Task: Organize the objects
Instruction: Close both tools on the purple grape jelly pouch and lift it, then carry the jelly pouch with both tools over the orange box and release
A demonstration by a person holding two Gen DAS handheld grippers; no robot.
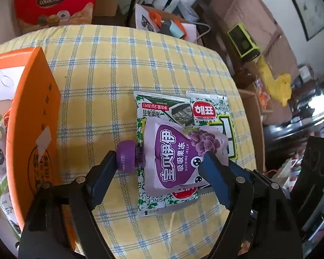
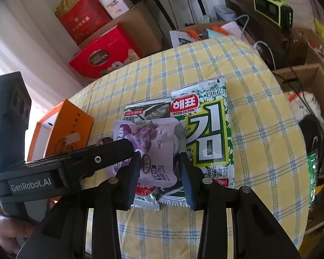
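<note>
A purple grape jelly pouch (image 1: 172, 155) with a purple cap (image 1: 125, 157) lies on top of green-and-white seaweed snack packs (image 1: 162, 112) on the yellow checked tablecloth. My left gripper (image 1: 159, 161) is open, its fingers on either side of the pouch and cap. In the right wrist view the pouch (image 2: 153, 151) lies between the fingers of my right gripper (image 2: 159, 161), which is open around its bottom end. The seaweed packs (image 2: 207, 133) lie under and right of it. The left gripper's body (image 2: 75, 161) crosses in from the left.
An orange box (image 1: 32, 125) stands open at the table's left, with seaweed packs inside; it also shows in the right wrist view (image 2: 62, 129). Red gift boxes (image 2: 103, 56) and cardboard boxes stand beyond the far edge. A cluttered cardboard box (image 2: 308, 99) sits off the right edge.
</note>
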